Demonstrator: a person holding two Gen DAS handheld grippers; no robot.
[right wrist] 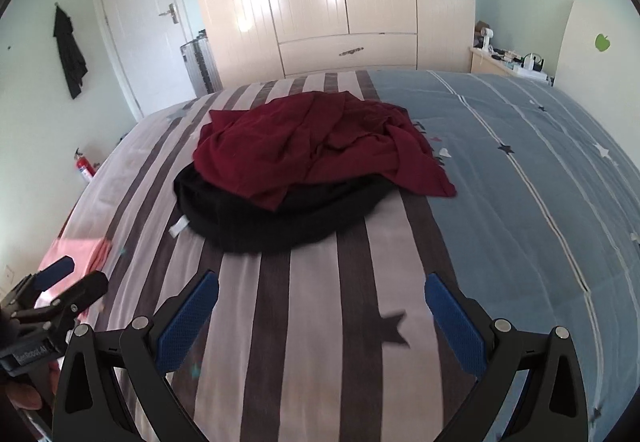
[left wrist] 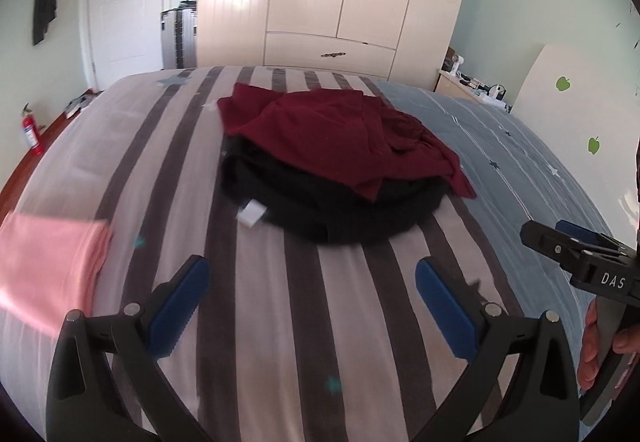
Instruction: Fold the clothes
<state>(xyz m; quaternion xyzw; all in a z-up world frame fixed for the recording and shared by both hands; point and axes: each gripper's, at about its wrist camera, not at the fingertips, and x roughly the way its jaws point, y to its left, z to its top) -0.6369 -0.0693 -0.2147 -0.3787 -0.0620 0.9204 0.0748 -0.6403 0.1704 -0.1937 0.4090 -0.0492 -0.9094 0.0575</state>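
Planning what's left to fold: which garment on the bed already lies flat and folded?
The pink garment, lying flat near the left claw; the maroon and black ones are heaped together.

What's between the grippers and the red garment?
Nothing visible. Only bare striped bedspread lies between both open hand-held grippers, left and right, and the red garment, which lies on top of a black garment.

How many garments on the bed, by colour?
Dark red garment, crumpled, top of the pile: 1
Black garment, under the red one: 1
Pink garment, flat, apart near the bed's left edge: 1
Total: 3
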